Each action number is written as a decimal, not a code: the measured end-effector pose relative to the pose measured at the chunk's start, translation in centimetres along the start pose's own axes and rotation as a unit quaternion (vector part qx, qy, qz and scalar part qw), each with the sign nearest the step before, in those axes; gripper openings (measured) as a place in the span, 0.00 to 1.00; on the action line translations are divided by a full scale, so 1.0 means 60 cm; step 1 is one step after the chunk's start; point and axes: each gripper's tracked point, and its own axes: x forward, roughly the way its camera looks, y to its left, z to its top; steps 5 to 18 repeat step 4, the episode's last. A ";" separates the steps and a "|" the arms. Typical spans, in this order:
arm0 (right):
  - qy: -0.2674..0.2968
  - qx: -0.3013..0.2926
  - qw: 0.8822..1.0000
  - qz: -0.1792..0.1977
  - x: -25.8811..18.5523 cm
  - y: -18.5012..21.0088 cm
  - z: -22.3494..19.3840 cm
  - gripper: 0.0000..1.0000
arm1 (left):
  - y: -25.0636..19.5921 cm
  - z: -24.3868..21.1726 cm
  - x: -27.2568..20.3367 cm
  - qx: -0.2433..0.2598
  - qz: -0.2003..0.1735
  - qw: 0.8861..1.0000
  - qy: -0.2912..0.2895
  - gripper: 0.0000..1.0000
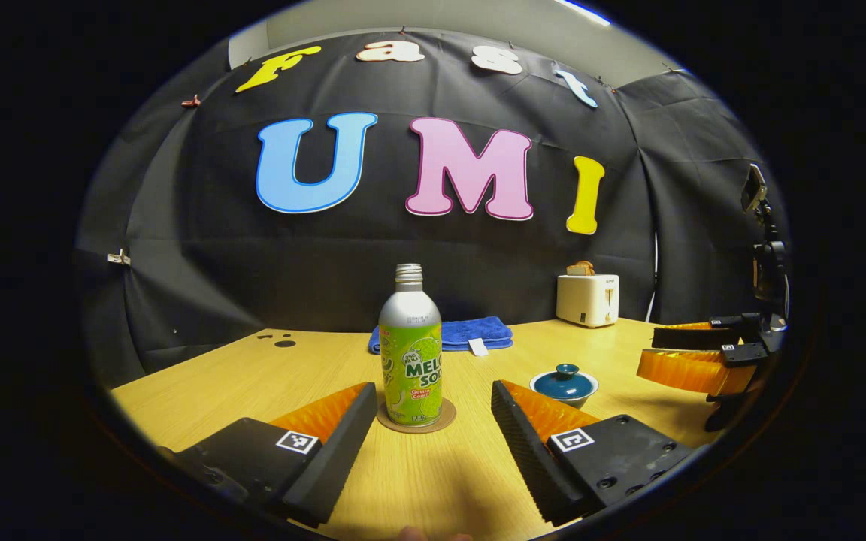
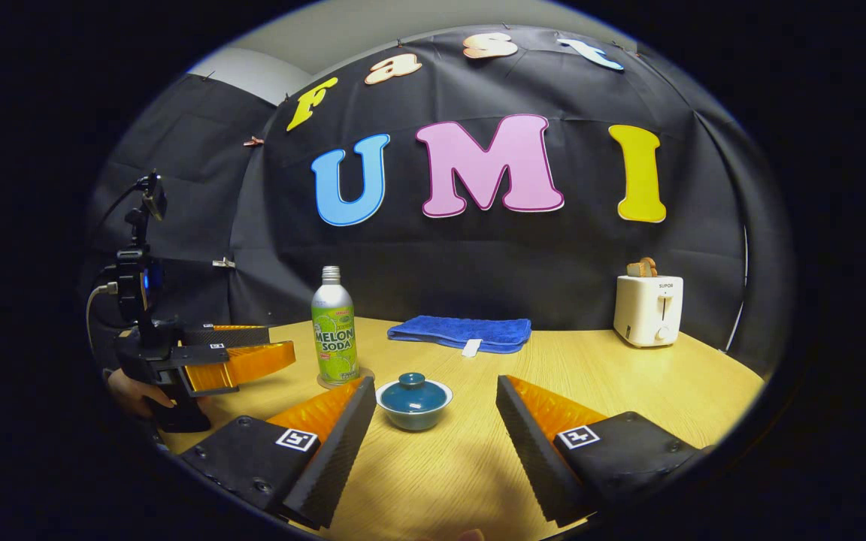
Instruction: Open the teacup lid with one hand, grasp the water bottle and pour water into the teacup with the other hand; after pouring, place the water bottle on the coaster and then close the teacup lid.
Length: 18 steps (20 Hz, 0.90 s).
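Cylindrical metal water bottle stands on round coaster.

Both views are evenly and fairly brightly lit from overhead, so the pale wooden bench shows a mild sheen and soft, short shadows, such as the faint one beside the water bottle and under the teacup. Focus is sharp through the middle of each view. The fisheye lens bows the bench edge and the wall cloth, and toward the rim the picture darkens and softens.
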 end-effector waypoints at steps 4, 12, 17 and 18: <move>0.000 0.000 1.000 0.000 0.000 0.000 0.000 0.99 | 0.000 0.002 -0.001 0.000 0.000 1.000 0.000 0.96; 0.000 0.000 1.000 0.000 0.000 0.000 0.000 0.99 | 0.000 0.002 -0.001 0.000 0.000 1.000 0.000 0.96; 0.000 0.000 1.000 0.000 0.000 0.000 0.000 0.99 | 0.000 0.002 -0.001 0.000 0.000 1.000 0.000 0.96; 0.000 0.000 1.000 0.000 0.000 0.000 0.000 0.99 | 0.000 0.002 -0.001 0.000 0.000 1.000 0.000 0.96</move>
